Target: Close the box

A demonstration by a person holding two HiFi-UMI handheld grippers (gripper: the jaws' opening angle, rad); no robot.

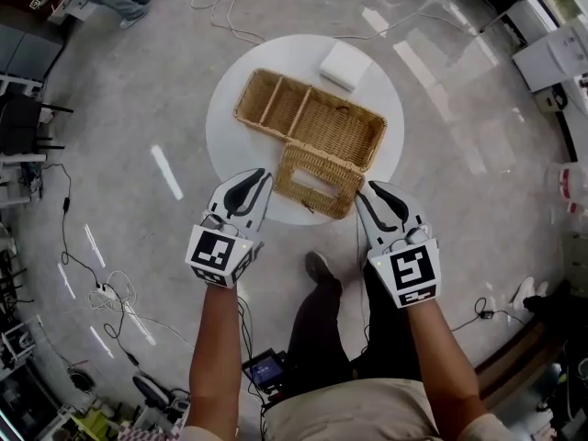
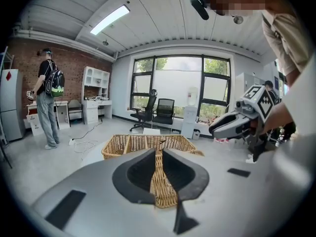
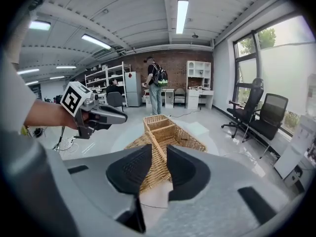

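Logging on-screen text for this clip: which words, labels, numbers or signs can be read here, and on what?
No readable words or numbers in any view.
Left gripper and right gripper: cubes bear square black-and-white marker patterns, no letters.
Fridge: red diamond sticker, too small to read.
Screen by the person's feet: too small to read.

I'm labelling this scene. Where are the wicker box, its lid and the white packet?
wicker box (image 1: pixel 338 129): head view, floor of its large compartment.
lid (image 1: pixel 317 182): head view, middle of the woven panel.
white packet (image 1: pixel 345 64): head view, top face.
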